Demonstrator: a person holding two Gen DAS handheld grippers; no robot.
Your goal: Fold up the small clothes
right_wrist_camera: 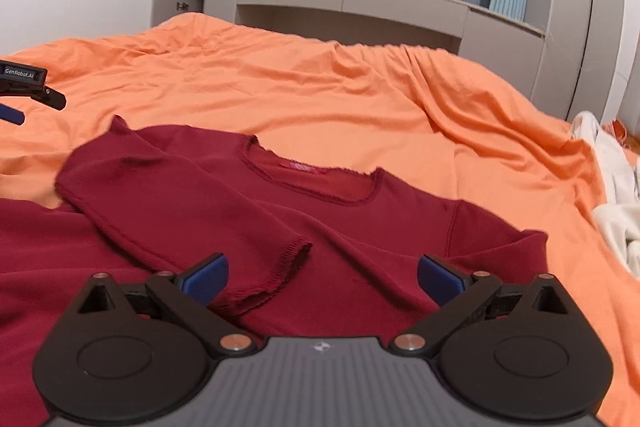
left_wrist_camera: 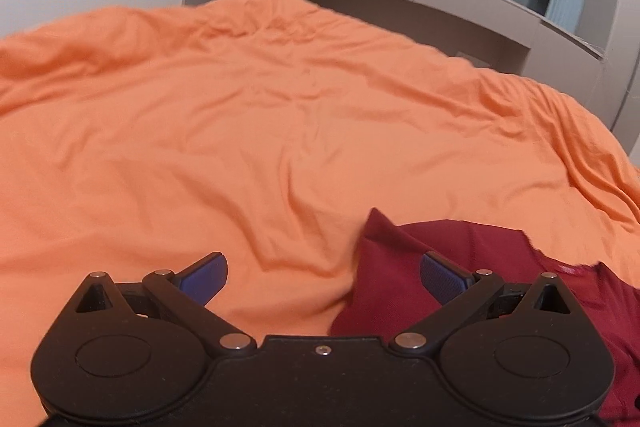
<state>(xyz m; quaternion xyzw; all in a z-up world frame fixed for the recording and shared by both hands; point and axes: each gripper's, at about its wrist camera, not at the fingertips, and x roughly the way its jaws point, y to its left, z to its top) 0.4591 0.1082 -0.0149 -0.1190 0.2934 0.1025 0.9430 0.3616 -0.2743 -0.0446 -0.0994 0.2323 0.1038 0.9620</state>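
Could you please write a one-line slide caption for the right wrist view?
Open right gripper above a dark red shirt, one sleeve folded across it, on an orange bedsheet.

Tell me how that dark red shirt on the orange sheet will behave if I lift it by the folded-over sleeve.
The dark red shirt looks like thin knit and lies limp, so it will probably drape and sag rather than hold shape. The folded sleeve would likely unfold when lifted. The orange sheet is already wrinkled, so dragging may bunch both.
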